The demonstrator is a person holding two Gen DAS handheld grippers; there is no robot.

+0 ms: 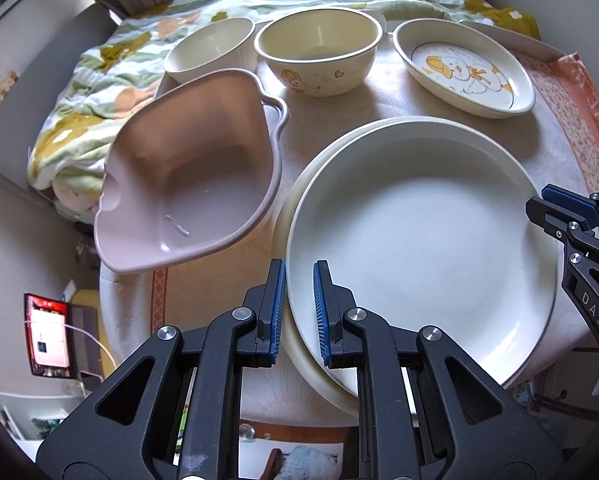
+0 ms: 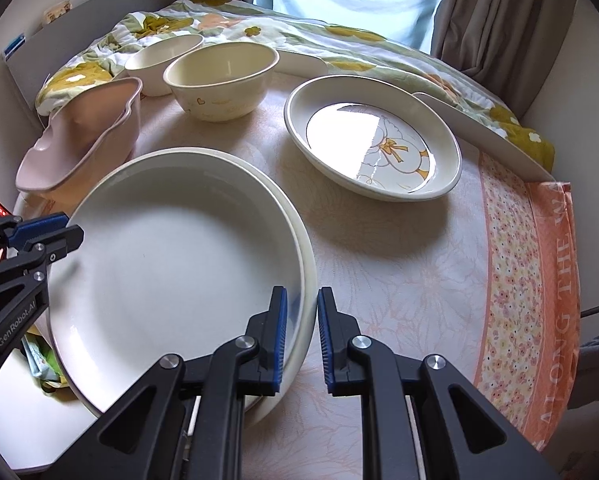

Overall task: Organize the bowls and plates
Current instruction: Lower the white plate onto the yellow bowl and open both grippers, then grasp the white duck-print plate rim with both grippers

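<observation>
2 large white plates sit stacked at the near edge of the table [image 2: 399, 240], the top plate [image 1: 415, 236] nested on the bottom plate [image 2: 309, 276], whose cream rim shows around its left and far sides in the left wrist view. Everything turns on how that rim lies to the jaws: the left gripper [image 1: 299, 304] meets the stack at its left near edge, with the rim of the top plate running up between the 2 blue pads, 1 pad outside and 1 over the plate's inner face. The right gripper [image 2: 302, 328] mirrors this on the stack's right near edge, its left pad over the top plate and its right pad outside both rims. Both pairs of jaws stand apart with a narrow gap; I cannot tell whether either pad presses the rim yet, so I judge them not yet clamped.

Both grippers point forward and slightly down across the table, on opposite sides of the stack and about equally near it, which suits a 2-handed lift.

Beyond lie a pink dish with handles [image 1: 187, 184], tilted on something at the left, a plain cream bowl [image 1: 211, 48], a cream bowl with a duck print [image 1: 319, 56] and an oval duck dish [image 2: 373, 136]. The risk is pinching only the top plate, or both unevenly
</observation>
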